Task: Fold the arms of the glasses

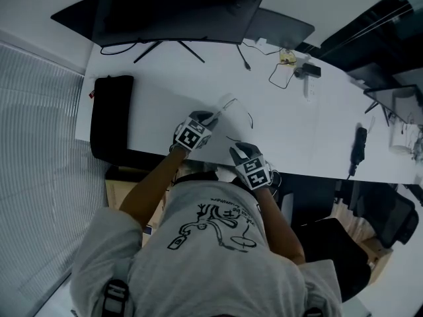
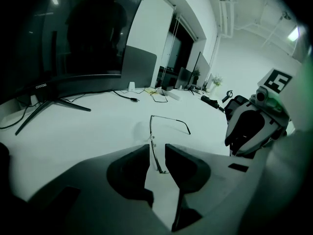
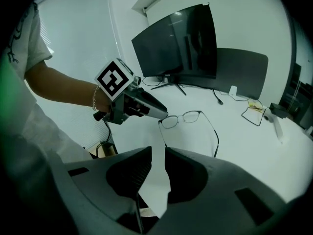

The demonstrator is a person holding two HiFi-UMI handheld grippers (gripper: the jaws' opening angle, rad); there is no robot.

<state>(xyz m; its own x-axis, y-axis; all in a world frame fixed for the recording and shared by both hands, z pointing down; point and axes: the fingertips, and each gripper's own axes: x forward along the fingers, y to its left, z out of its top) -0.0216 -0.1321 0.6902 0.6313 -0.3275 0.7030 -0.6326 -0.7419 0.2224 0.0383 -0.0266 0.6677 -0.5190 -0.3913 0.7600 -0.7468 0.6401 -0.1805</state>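
One thin wire-framed glasses, both arms spread, on white desk. Two grippers, slightly parted, unclenched: left gripper at 8 o'clock, right gripper at 6.

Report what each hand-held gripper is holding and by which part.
Left hand-held gripper: outer front corner of the glasses between its jaws. Right hand-held gripper: the near arm between its jaws. Gaps show beside both, so a firm grip cannot be told.
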